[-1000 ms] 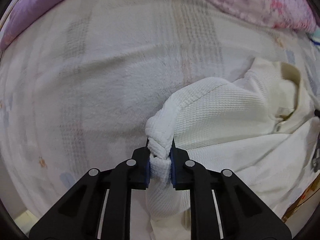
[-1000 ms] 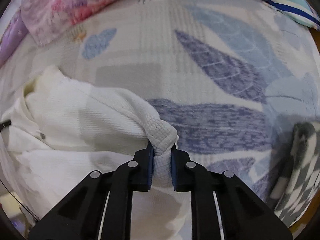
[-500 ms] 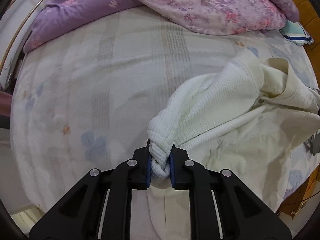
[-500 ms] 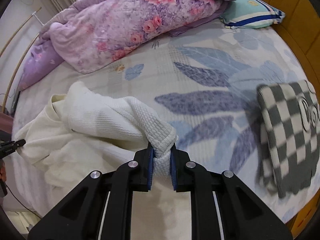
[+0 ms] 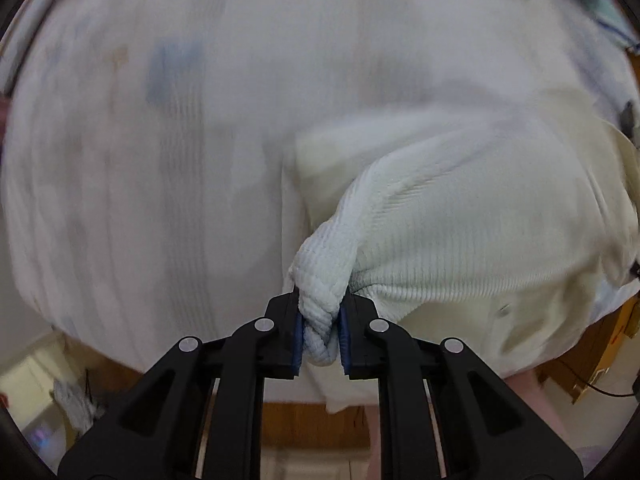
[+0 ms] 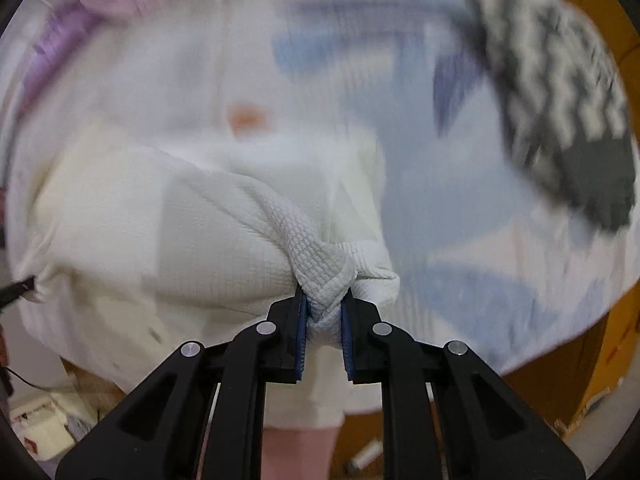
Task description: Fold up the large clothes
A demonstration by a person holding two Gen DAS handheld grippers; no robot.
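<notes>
A cream waffle-knit garment (image 5: 460,220) hangs over the bed, held up at two bunched spots. My left gripper (image 5: 319,332) is shut on one bunched fold of it. In the right wrist view the same garment (image 6: 192,240) spreads to the left, and my right gripper (image 6: 323,330) is shut on another bunched fold. Both views are motion-blurred. The garment's lower part drapes below both grippers, past the bed's edge.
The bed sheet (image 5: 160,140) is pale with blue leaf prints (image 6: 472,292). A grey-and-white checked cushion (image 6: 560,100) lies at the right. A purple floral quilt (image 6: 80,12) lies at the far side. Wooden floor (image 5: 312,420) shows beyond the bed's near edge.
Both grippers have lifted and pulled back toward the bed's near edge with the garment still clamped. The views now look steeply down and the floor has come into sight.
</notes>
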